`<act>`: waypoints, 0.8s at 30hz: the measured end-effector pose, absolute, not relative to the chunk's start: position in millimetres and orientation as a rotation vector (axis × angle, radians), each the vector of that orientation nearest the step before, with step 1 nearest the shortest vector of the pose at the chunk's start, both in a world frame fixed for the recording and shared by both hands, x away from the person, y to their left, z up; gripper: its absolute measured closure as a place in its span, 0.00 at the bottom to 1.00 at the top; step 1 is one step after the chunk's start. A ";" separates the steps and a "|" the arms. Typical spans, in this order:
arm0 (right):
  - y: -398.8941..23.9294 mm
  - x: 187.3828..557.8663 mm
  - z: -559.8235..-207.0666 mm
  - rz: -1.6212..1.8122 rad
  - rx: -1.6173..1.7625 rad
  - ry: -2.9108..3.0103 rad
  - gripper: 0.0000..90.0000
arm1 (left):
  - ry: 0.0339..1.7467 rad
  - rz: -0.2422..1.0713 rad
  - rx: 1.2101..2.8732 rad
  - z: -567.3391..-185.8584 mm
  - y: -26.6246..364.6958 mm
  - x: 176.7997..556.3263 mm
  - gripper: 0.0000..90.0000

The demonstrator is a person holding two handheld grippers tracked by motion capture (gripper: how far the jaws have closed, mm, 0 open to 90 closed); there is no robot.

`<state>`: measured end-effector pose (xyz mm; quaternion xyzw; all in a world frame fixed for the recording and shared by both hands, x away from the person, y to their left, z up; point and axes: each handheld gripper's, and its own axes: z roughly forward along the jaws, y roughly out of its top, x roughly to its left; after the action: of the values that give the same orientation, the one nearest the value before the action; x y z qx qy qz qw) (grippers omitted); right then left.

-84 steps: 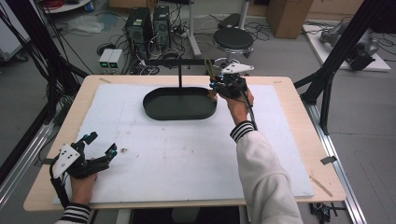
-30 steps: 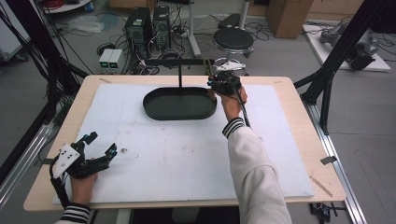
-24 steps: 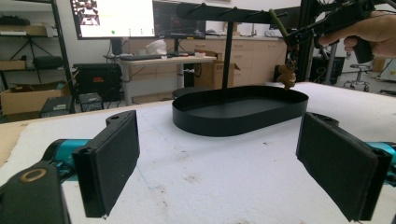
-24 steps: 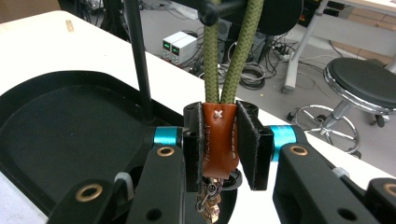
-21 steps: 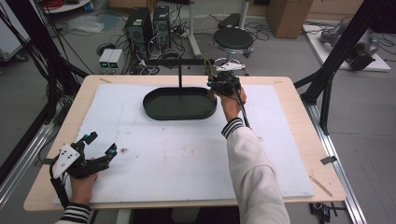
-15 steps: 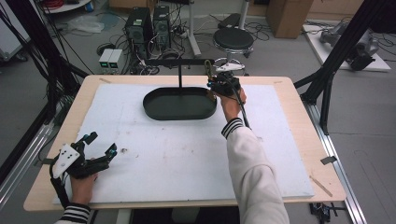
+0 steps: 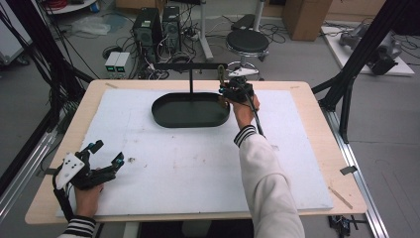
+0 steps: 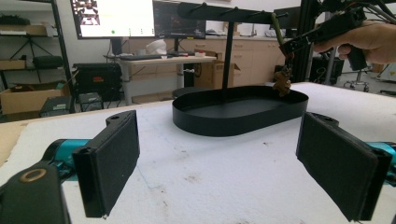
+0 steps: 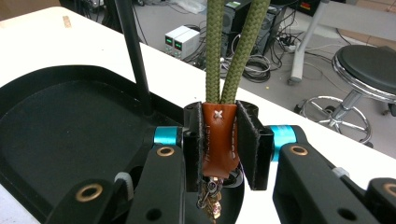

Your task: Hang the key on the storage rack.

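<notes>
**Q:** White-topped surface [image 7: 188,163], seen from above. What lies nearest the person?

**A:** At the near left corner, the left tongs [image 7: 106,154] rest on the white sheet, jaws spread wide and holding nothing. The left gripper view shows bare white sheet between them.

**Q:** And farther off?

**A:** Past the middle sits a black oval tray [image 7: 168,116] with a black T-shaped stand [image 7: 190,67] rising from its far side. The right tongs [image 7: 224,89] reach over the tray's right end, jaws closed on the brown leather tab of a keychain [image 9: 218,135]. Its olive cord loop [image 9: 233,51] runs straight up from the tab toward the stand's crossbar, and a small brown charm [image 8: 281,83] hangs below.

**Q:** What does the next move turn on?

**A:** Likely this: the keychain hangs upright, long axis vertical, just above the tray's right end, below the bar's right end. I cannot tell whether the loop is hooked on the bar. The right hand [image 7: 245,111] is the nearer one; the left is well apart.
</notes>
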<state>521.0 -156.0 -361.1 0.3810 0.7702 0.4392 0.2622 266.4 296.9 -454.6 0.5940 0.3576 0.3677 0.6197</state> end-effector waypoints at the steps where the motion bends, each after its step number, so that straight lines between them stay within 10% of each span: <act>1: -156.2 521.2 -361.0 1.189 1.029 2.082 0.81 | 0.823 0.845 1.366 -454.5 296.9 266.4 0.15; 5: -157.7 522.0 -361.3 1.215 1.024 2.092 0.76 | 0.822 0.845 1.366 -454.5 297.0 266.5 0.15; 9: -160.4 523.0 -362.1 1.238 1.047 2.093 0.47 | 0.821 0.847 1.370 -454.5 297.0 266.3 0.15; 12: -162.2 519.4 -358.0 1.310 1.077 2.067 0.05 | 0.819 0.847 1.368 -454.5 296.9 266.0 0.15; 24: -212.4 463.1 -345.1 1.473 0.965 2.015 0.00 | 0.817 0.849 1.368 -454.6 296.5 265.4 0.15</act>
<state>463.1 -212.4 -345.1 0.3507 0.7328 0.5356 0.2306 265.4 296.5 -454.6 0.5950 0.3550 0.3690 0.6195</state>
